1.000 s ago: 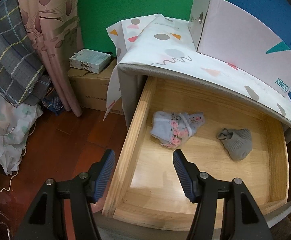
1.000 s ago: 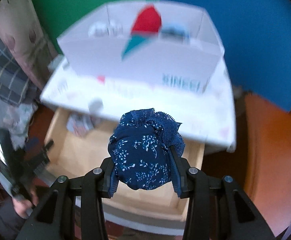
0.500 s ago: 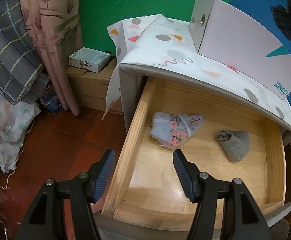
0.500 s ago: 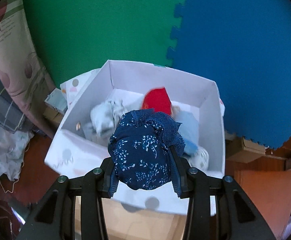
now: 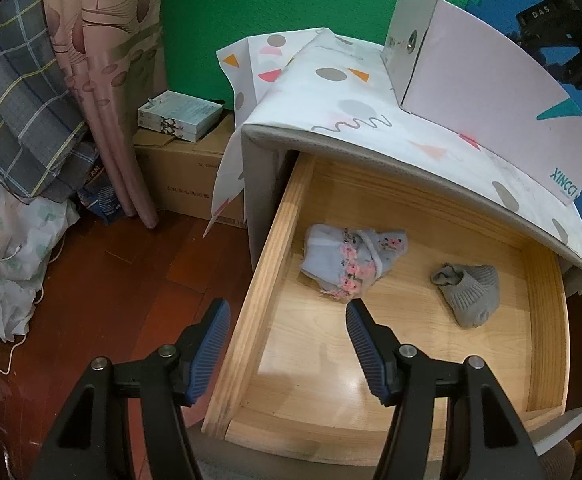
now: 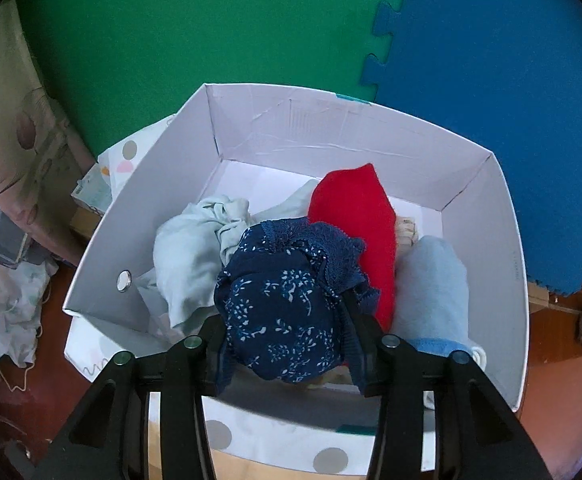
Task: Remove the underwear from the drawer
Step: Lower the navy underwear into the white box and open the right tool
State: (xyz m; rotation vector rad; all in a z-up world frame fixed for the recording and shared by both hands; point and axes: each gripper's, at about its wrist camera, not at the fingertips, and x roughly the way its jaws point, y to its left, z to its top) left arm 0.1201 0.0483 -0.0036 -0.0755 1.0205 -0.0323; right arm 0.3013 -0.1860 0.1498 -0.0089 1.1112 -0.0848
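Two grippers show, one per wrist view. At the bottom centre of the right wrist view, the right gripper (image 6: 287,344) pinches a bunched navy floral underwear (image 6: 287,304) with a lace edge, held over the white storage box (image 6: 507,272) that fills the middle of the frame. Inside the box lie a red garment (image 6: 355,216), a pale mint garment (image 6: 195,252) to its left and a light blue one (image 6: 435,284) to its right. In the left wrist view, the left gripper (image 5: 287,344) hangs at lower centre with its blue pads spread wide and nothing between them, straddling the left wall of the open wooden drawer (image 5: 267,264). On the drawer floor, mid-frame, lie light blue underwear with pink floral trim (image 5: 351,260) and, well apart to the right, a grey sock (image 5: 467,292).
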